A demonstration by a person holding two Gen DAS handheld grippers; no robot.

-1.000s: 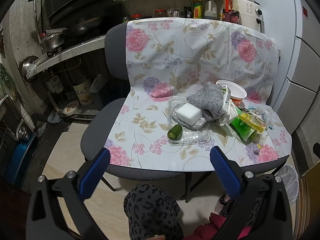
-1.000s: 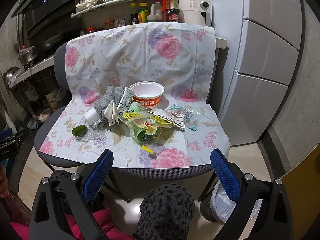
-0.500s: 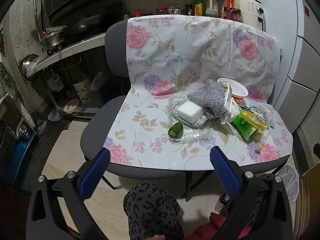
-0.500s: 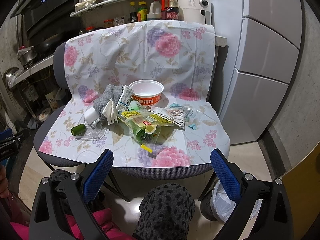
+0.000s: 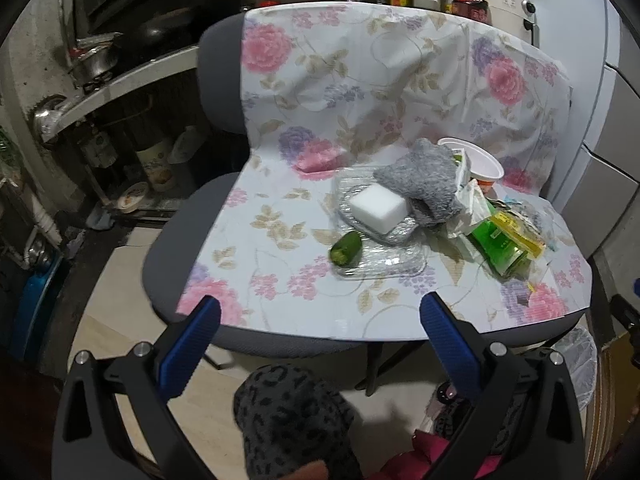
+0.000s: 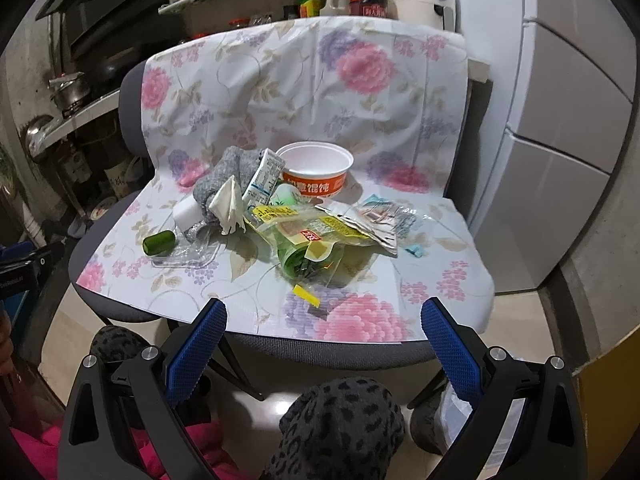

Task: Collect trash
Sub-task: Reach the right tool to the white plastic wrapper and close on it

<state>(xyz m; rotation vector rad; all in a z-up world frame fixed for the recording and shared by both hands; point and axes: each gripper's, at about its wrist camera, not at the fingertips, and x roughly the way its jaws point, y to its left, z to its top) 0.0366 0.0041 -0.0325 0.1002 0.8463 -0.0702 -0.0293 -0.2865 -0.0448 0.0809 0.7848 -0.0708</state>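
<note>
Trash is piled on a chair covered by a floral cloth (image 5: 280, 216) (image 6: 436, 240). It includes a green cucumber stub (image 5: 346, 249) (image 6: 159, 242), a clear plastic tray (image 5: 382, 258), a white foam block (image 5: 379, 208), a grey rag (image 5: 426, 176) (image 6: 224, 176), a white and orange bowl (image 6: 316, 172) (image 5: 482, 166), green and yellow wrappers (image 6: 308, 240) (image 5: 502, 244) and crumpled tissue (image 6: 230, 204). My left gripper (image 5: 320, 322) is open below the seat's front edge, short of the tray. My right gripper (image 6: 324, 320) is open, near the front edge below the wrappers. Neither holds anything.
A bin with a white liner (image 5: 576, 350) (image 6: 456, 404) stands on the floor at the chair's right. A fridge (image 6: 568, 120) is right of the chair. Shelves with pots and bottles (image 5: 132, 68) are left and behind. A person's patterned knee (image 6: 340, 420) is below the grippers.
Both grippers have moved forward toward the chair, so the seat and trash look larger and nearer. Both stay open. Nothing on the seat has moved.
</note>
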